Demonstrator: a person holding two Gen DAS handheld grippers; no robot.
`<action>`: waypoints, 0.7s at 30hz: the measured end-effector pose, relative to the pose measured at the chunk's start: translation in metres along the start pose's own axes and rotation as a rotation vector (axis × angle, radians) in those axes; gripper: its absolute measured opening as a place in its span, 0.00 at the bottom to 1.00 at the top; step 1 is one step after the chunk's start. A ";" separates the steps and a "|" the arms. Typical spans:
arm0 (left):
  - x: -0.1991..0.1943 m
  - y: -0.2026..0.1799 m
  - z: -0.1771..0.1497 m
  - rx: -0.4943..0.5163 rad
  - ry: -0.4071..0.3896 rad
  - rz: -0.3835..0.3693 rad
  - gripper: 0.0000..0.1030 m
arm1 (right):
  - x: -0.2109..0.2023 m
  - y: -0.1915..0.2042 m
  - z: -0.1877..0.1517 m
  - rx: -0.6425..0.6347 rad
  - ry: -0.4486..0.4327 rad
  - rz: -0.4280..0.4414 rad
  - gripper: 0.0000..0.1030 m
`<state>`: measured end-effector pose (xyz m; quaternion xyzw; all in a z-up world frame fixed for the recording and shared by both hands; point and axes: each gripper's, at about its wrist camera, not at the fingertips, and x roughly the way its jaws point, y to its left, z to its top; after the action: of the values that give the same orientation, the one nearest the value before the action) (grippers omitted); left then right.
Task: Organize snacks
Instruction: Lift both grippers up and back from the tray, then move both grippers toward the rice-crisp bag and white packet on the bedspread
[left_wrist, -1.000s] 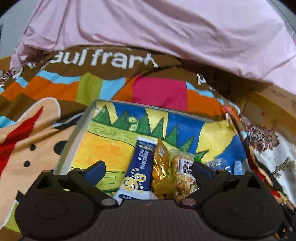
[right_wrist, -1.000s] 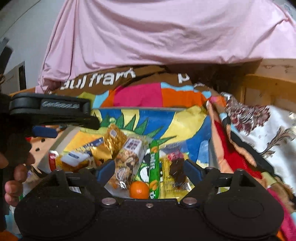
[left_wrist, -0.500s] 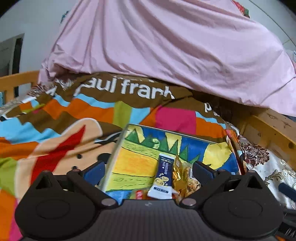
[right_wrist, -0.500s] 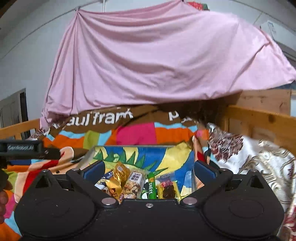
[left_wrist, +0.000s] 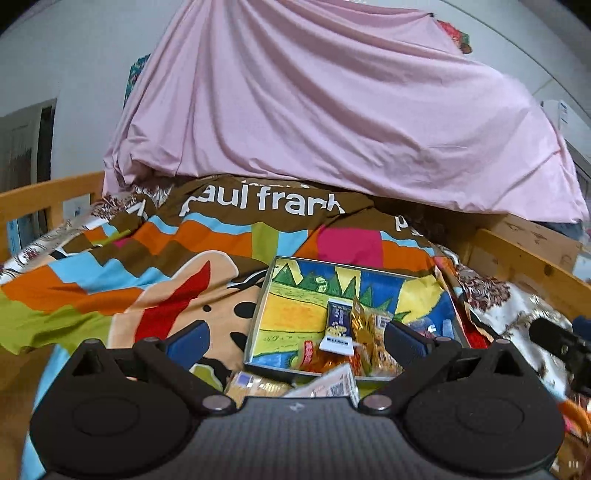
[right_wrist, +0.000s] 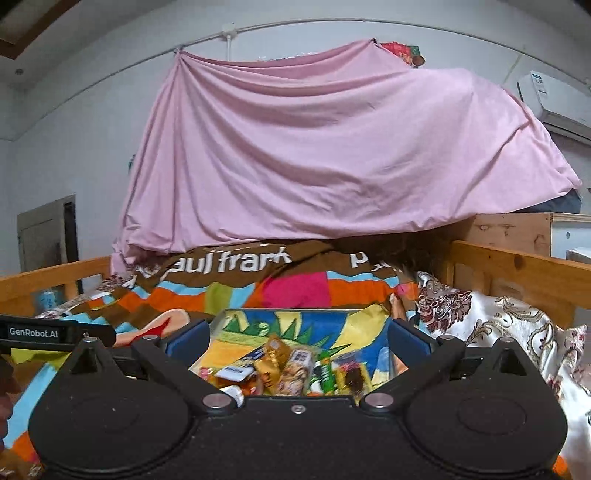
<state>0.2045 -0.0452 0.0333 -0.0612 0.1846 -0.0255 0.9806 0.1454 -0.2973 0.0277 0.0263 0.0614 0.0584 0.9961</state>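
- Left gripper (left_wrist: 295, 341): jaws spread apart, holding nothing.
- Right gripper (right_wrist: 298, 341): jaws wide, holding nothing.
- Snack packets (right_wrist: 291, 369) lie heaped in the painted tray (left_wrist: 295, 295) on the bedspread (left_wrist: 110, 280).

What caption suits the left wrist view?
Open left tool above painted tray holding snack packets.

pink sheet (right_wrist: 325, 155) draped over colourful blanket (left_wrist: 110, 273), wooden rail (right_wrist: 517, 269), perhaps an air conditioner (right_wrist: 554, 99)

Pink sheet (left_wrist: 332, 122), colour-blocked blanket (left_wrist: 110, 273) (brown-bordered), navy sachet (left_wrist: 338, 325)
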 end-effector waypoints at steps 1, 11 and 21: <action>-0.007 0.002 -0.002 0.010 -0.002 -0.003 1.00 | -0.005 0.003 -0.001 -0.003 0.002 0.004 0.99; -0.051 0.021 -0.027 0.070 0.015 -0.011 1.00 | -0.047 0.027 -0.016 -0.001 0.062 0.033 0.99; -0.070 0.040 -0.056 0.100 0.051 -0.003 1.00 | -0.053 0.049 -0.034 -0.012 0.168 0.080 0.99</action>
<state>0.1203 -0.0065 0.0008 -0.0115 0.2080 -0.0380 0.9773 0.0833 -0.2537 0.0036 0.0180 0.1433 0.1007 0.9844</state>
